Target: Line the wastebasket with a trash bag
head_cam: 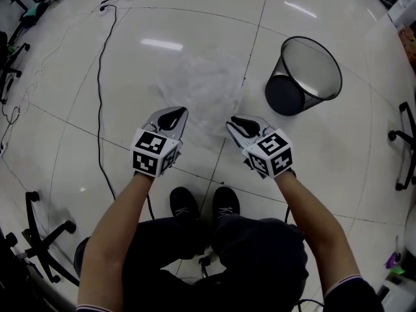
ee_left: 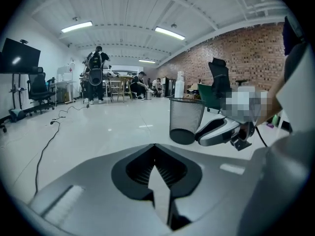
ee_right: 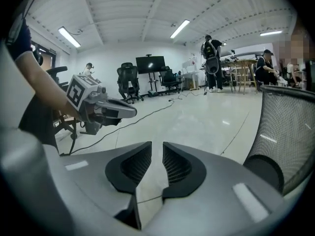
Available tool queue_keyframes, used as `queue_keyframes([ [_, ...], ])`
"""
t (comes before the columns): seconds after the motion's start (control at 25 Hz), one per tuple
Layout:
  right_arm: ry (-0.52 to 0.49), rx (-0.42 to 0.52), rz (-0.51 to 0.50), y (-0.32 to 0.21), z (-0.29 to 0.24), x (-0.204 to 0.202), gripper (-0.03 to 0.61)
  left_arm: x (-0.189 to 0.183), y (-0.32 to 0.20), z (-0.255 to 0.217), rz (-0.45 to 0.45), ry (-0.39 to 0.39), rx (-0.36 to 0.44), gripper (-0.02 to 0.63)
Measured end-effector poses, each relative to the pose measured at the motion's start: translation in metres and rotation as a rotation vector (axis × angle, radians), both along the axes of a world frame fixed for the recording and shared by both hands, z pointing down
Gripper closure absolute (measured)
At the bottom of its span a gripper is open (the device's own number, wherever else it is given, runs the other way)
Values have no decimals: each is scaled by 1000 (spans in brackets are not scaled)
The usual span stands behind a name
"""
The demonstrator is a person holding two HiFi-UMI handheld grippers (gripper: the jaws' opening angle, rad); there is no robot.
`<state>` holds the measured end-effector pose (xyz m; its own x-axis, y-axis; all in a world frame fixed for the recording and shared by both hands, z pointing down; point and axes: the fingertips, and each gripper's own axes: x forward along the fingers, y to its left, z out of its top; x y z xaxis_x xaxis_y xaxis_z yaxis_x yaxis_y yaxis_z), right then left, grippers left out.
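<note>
A crumpled clear trash bag (head_cam: pixel 203 90) lies flat on the white floor ahead of both grippers. The black mesh wastebasket (head_cam: pixel 316 70) stands to its right, empty; it also shows in the left gripper view (ee_left: pixel 186 119) and close at the right edge of the right gripper view (ee_right: pixel 290 132). My left gripper (head_cam: pixel 175 116) hovers over the bag's near edge, jaws shut with nothing between them (ee_left: pixel 154 146). My right gripper (head_cam: pixel 238 123) hangs beside it, jaws a small gap apart and holding nothing (ee_right: pixel 157 145).
A black cable (head_cam: pixel 99 83) runs across the floor on the left. Office chair bases stand at the lower left (head_cam: pixel 45 239) and right edge (head_cam: pixel 406 145). The person's shoes (head_cam: pixel 203 203) are just behind the grippers. People and desks are far off (ee_left: pixel 96 73).
</note>
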<state>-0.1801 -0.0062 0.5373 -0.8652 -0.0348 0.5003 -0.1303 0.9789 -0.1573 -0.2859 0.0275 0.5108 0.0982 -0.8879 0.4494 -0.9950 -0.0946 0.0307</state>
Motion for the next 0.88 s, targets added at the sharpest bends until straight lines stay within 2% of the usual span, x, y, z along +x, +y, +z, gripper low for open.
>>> queue_keyframes([
  [0.4,158,-73,6,7,94,12,440,-15,-2,76,-11,45,-95,601],
  [0.64,234,-36,38,-1,124,21,362,-17,10,102,-27,65,-139,601],
  [0.88,295,-57,80,-13,148,25,347,-22,18,116,-37,73,-161,601],
])
